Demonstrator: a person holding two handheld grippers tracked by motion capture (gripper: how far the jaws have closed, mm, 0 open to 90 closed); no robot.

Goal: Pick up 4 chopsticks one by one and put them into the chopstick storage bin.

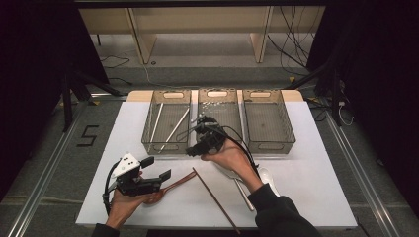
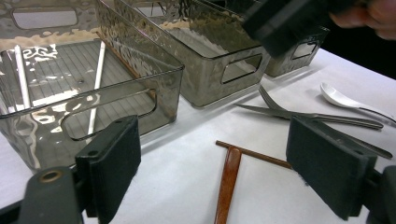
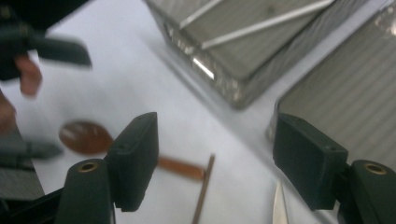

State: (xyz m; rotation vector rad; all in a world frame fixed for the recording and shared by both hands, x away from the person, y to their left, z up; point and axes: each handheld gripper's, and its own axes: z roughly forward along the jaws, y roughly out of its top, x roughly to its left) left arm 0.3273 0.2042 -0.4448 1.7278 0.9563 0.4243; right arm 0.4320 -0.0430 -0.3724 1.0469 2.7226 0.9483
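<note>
Above, right hand-held gripper (image 3: 215, 163) agape.

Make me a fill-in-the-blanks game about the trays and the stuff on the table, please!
1. The number of see-through trays at the far side of the table is ____.
2. The two white chopsticks lie in the ____ tray.
3. The spoon below the left gripper is ____ in colour.
4. The jaws of the right gripper are ____, with nothing between them.

Missing words: three; left; brown; open
</note>
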